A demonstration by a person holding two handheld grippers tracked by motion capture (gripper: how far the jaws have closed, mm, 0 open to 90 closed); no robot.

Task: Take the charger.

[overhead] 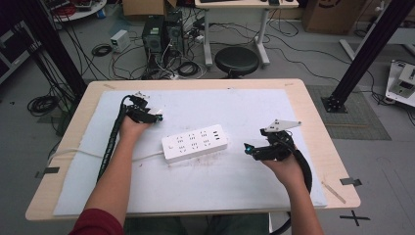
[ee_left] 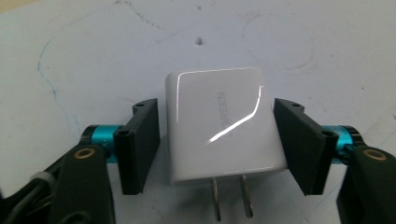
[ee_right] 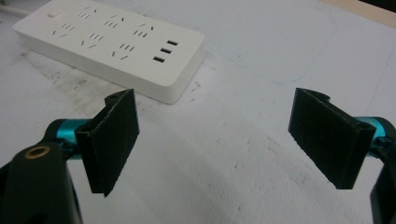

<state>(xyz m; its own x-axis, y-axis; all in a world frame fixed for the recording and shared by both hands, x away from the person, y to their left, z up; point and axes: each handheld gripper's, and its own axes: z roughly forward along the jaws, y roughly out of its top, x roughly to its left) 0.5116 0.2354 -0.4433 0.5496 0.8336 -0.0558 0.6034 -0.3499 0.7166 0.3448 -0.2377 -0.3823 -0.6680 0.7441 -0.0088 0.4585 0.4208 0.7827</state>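
- Grey floor strewn with cables, computer towers [overhead: 161, 32] and a round black stool [overhead: 237, 59] lies beyond a pale wooden table [overhead: 313, 105], whose top carries a white, scuffed foam-like mat [overhead: 244, 105].
- On the far left of the mat, the left gripper [overhead: 157, 117] points right, held by a hand [overhead: 132, 128] on a forearm with a red sleeve [overhead: 95, 225].
- From the left gripper view, its black flat jaws stand apart on either side of a glossy white, rounded-square charger [ee_left: 223, 123] lying flat on the mat; there is a narrow gap on each side, so nothing is clamped. The charger's two metal prongs [ee_left: 231, 196] point toward the camera. Faint blue pen marks show on the mat here.
- At the middle lies a white rectangular power strip [overhead: 195, 142], with rows of sockets and three USB slots at its right end; its white cord [overhead: 78, 152] runs left.
- To the right, the right gripper [overhead: 248, 148] points left at the strip, carrying a grey three-cornered plate [overhead: 280, 125].
- From the right gripper view, its ridged black jaws gape wide over bare, dirt-speckled mat, with the strip beyond.
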